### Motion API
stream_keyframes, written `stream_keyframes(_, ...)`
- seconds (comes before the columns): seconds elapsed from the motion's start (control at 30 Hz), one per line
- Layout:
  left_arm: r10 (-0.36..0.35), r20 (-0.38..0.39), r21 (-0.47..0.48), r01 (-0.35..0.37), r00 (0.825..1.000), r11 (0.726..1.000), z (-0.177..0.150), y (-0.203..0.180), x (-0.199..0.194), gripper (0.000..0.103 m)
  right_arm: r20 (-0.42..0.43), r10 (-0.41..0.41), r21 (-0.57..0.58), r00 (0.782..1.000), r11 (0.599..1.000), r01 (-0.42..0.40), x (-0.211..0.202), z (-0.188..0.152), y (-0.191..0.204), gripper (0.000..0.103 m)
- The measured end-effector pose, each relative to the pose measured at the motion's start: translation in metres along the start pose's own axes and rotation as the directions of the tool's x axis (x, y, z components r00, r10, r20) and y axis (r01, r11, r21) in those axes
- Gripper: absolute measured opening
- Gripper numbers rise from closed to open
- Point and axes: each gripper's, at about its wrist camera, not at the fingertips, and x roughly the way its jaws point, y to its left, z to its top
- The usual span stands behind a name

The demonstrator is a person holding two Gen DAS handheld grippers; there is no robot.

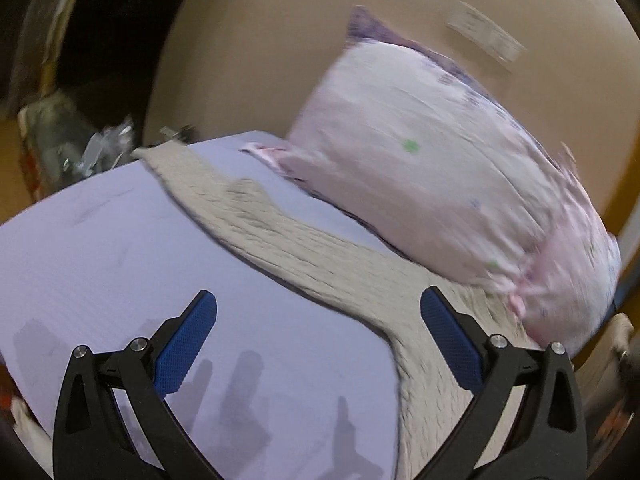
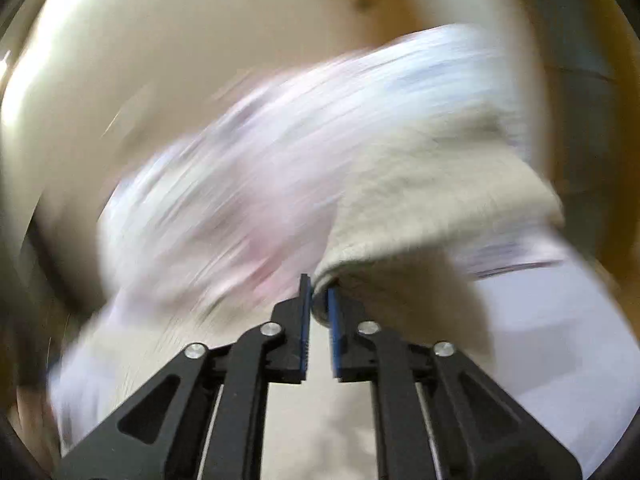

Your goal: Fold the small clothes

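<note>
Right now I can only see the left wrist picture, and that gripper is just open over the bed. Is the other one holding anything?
Observer: Yes. The right gripper is pinched shut on an edge of the beige knit garment.
Operator: Is it lying flat there?
Observer: No, the cloth arches up over the fingers, lifted.
Operator: Is the pillow close to it?
Observer: The pink pillow sits right behind, badly blurred.
</note>
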Motion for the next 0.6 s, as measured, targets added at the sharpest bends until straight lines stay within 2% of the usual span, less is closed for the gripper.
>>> stream_keyframes(0.03,0.007,-0.005,-0.042,-0.007,1.0,0.999,0.006,0.008,0.005,0.097,-0.085,0.041,-0.061,0.996,0.997,-0.046,0.019,-0.012,0.028,0.028)
stream_keyframes(0.07,0.019,-0.018,-0.086,-0.021,1.0,0.996,0.012,0.017,0.01,0.09,-0.18,0.065,-0.113,0.981,0.99,-0.087,0.039,-0.028,0.056,0.042)
stream_keyframes(0.1,0.022,-0.033,-0.124,-0.026,0.999,0.992,0.017,0.025,0.016,0.087,-0.231,0.073,-0.146,0.97,0.983,-0.109,0.05,-0.041,0.076,0.046)
stream_keyframes(0.13,0.014,-0.052,-0.17,-0.023,0.999,0.985,0.021,0.035,0.021,0.083,-0.234,0.079,-0.153,0.969,0.981,-0.117,0.051,-0.046,0.083,0.047)
stream_keyframes(0.17,0.005,-0.063,-0.202,-0.018,0.998,0.979,0.023,0.042,0.024,0.081,-0.222,0.09,-0.139,0.971,0.983,-0.123,0.049,-0.046,0.082,0.054)
stream_keyframes(0.2,-0.005,-0.077,-0.24,-0.013,0.997,0.971,0.025,0.05,0.029,0.08,-0.201,0.104,-0.111,0.974,0.986,-0.128,0.044,-0.044,0.077,0.066)
stream_keyframes(0.27,-0.003,-0.113,-0.309,-0.033,0.994,0.95,0.033,0.069,0.047,0.075,-0.157,0.111,-0.041,0.981,0.992,-0.119,0.032,-0.036,0.058,0.075)
stream_keyframes(0.4,0.003,-0.139,-0.395,-0.058,0.99,0.917,0.043,0.09,0.072,0.067,-0.147,0.031,0.028,0.989,0.999,-0.027,0.013,-0.03,0.02,0.076)
stream_keyframes(0.53,0.004,-0.16,-0.485,-0.082,0.987,0.871,0.053,0.11,0.098,0.06,-0.174,-0.034,0.094,0.984,0.994,0.051,0.009,-0.037,-0.015,0.076)
stream_keyframes(0.6,0.014,-0.15,-0.506,-0.089,0.989,0.858,0.057,0.115,0.104,0.057,-0.186,-0.048,0.128,0.981,0.989,0.072,0.012,-0.041,-0.028,0.076)
